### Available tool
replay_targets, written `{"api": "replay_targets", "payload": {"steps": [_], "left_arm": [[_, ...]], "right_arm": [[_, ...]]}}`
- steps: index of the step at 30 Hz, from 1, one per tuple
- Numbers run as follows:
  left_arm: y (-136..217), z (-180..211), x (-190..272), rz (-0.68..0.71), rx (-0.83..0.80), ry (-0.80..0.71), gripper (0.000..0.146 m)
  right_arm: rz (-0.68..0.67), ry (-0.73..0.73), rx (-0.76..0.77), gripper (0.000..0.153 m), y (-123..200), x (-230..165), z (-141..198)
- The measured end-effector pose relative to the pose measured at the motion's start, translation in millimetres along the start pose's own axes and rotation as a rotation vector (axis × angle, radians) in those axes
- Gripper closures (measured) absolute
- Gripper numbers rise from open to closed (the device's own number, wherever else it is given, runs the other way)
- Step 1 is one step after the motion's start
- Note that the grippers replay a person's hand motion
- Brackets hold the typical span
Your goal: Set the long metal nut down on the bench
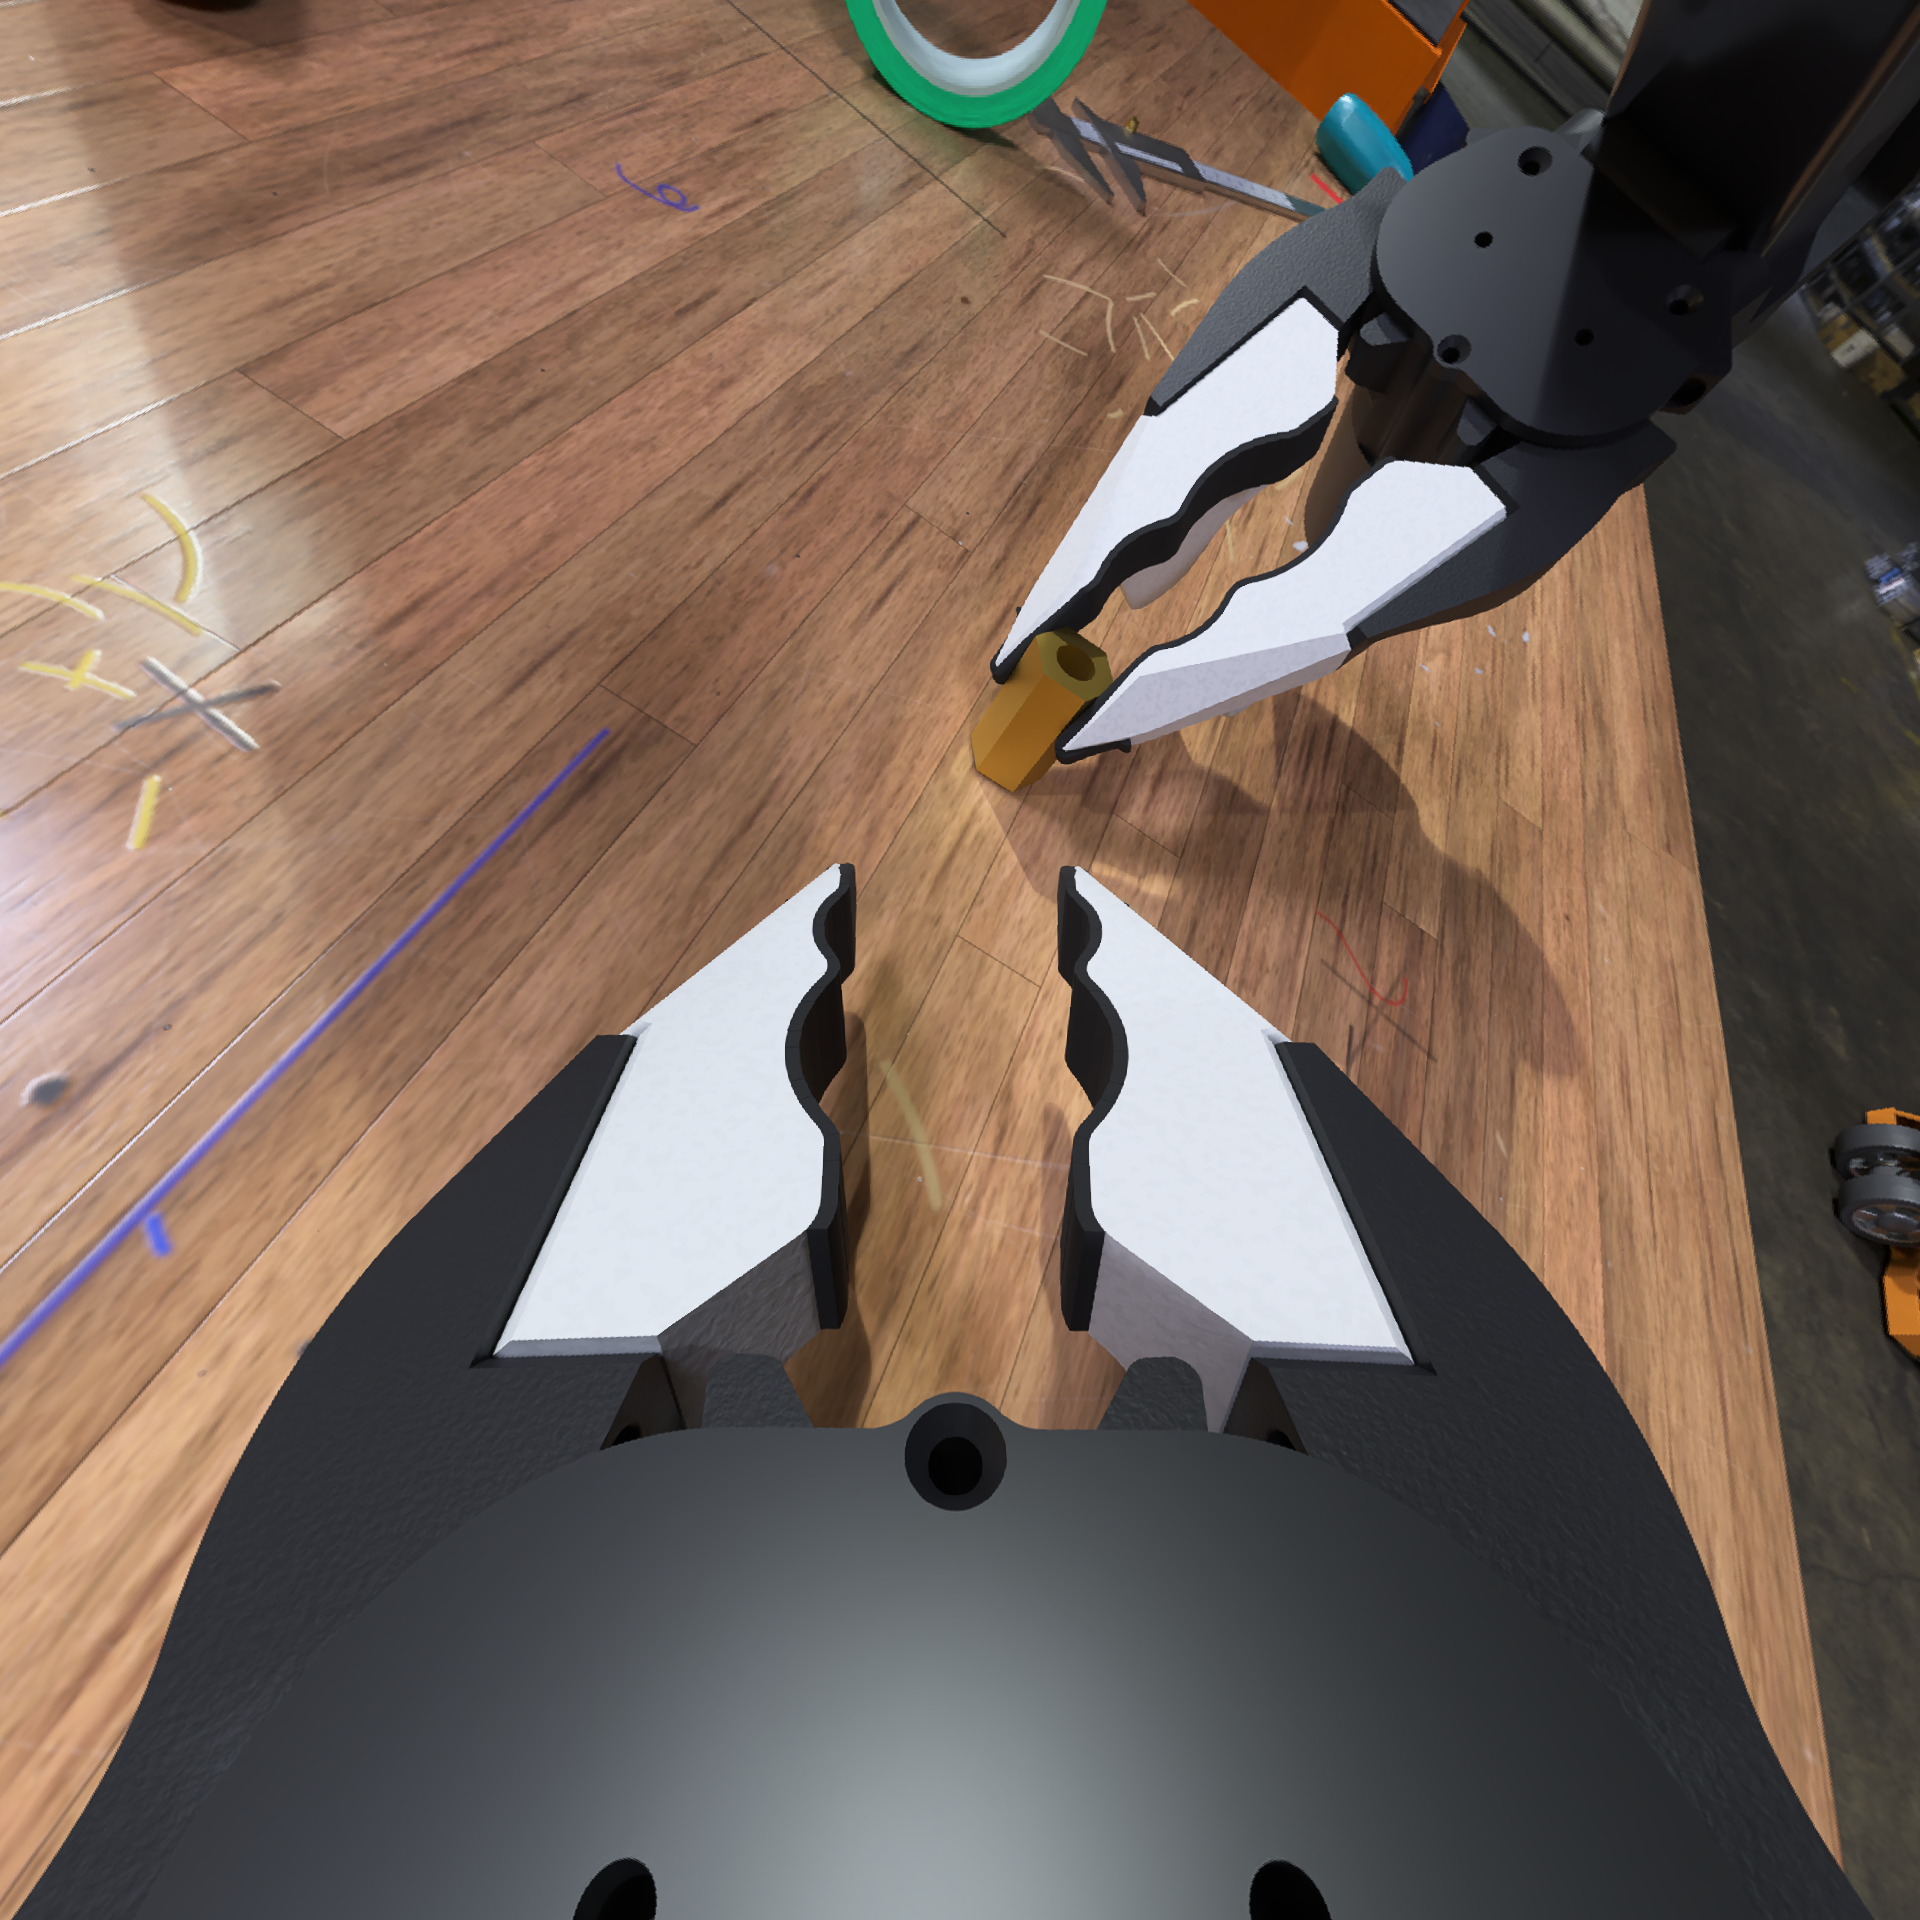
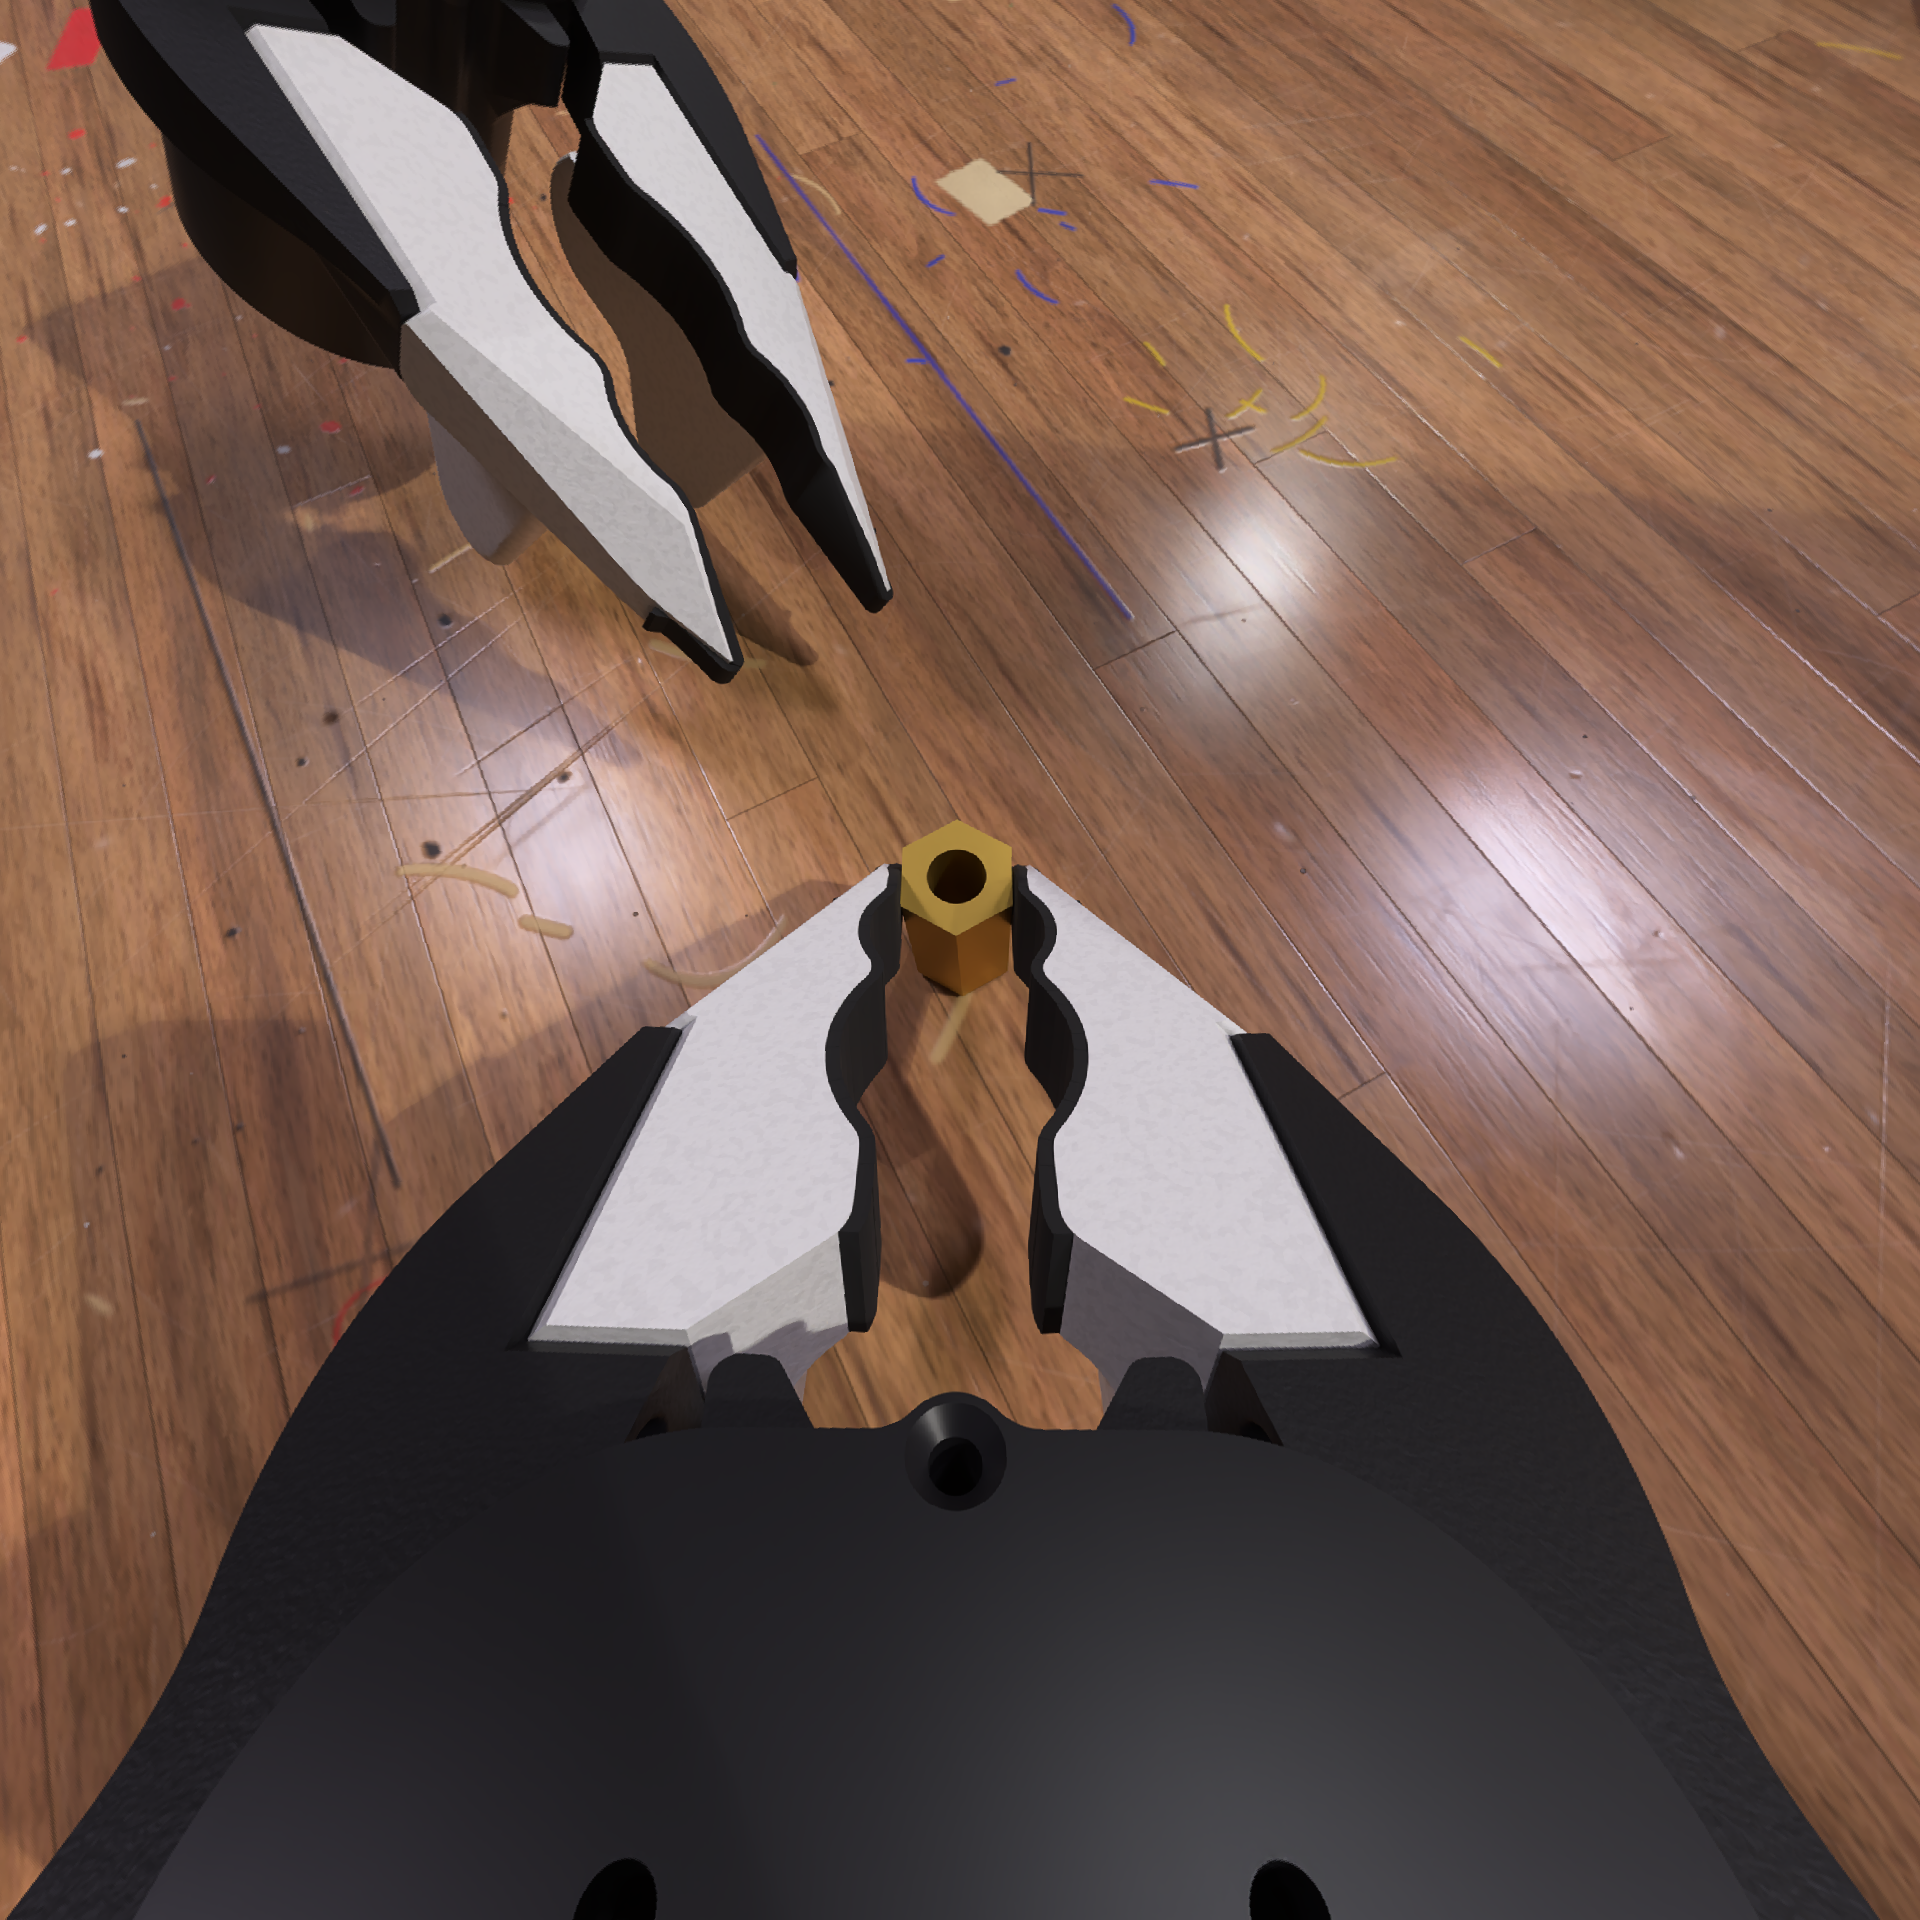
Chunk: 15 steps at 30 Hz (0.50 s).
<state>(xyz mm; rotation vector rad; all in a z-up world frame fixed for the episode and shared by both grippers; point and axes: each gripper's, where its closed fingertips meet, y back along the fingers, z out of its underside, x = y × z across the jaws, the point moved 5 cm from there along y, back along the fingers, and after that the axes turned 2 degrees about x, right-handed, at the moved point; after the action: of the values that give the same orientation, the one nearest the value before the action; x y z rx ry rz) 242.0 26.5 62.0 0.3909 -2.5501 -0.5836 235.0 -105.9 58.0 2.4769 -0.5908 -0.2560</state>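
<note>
The long metal nut (image 2: 956,914) is a brass-coloured hexagonal piece with a round bore, standing upright between my right gripper's fingertips (image 2: 956,883). The right gripper is shut on it near its top end. In the left wrist view the nut (image 1: 1039,712) stands tilted, its lower end at or just above the wooden bench (image 1: 727,520); I cannot tell if it touches. The right gripper (image 1: 1029,712) comes in from the upper right. My left gripper (image 1: 956,883) is open and empty, a short way in front of the nut, and also shows in the right wrist view (image 2: 800,634).
A green tape roll (image 1: 977,62), a metal caliper (image 1: 1143,156), a teal object (image 1: 1361,135) and an orange box (image 1: 1340,42) lie at the far end. The bench edge (image 1: 1704,935) runs along the right. Pen and chalk marks cover the wood.
</note>
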Motion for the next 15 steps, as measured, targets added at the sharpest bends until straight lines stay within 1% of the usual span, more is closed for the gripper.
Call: {"api": "replay_targets", "payload": {"steps": [15], "left_arm": [[0.1,-0.5,-1.3,0.011,0.003,0.023,0.107]], "right_arm": [[-0.004,-0.006,0.002,0.132,-0.5,0.4,-0.2]]}}
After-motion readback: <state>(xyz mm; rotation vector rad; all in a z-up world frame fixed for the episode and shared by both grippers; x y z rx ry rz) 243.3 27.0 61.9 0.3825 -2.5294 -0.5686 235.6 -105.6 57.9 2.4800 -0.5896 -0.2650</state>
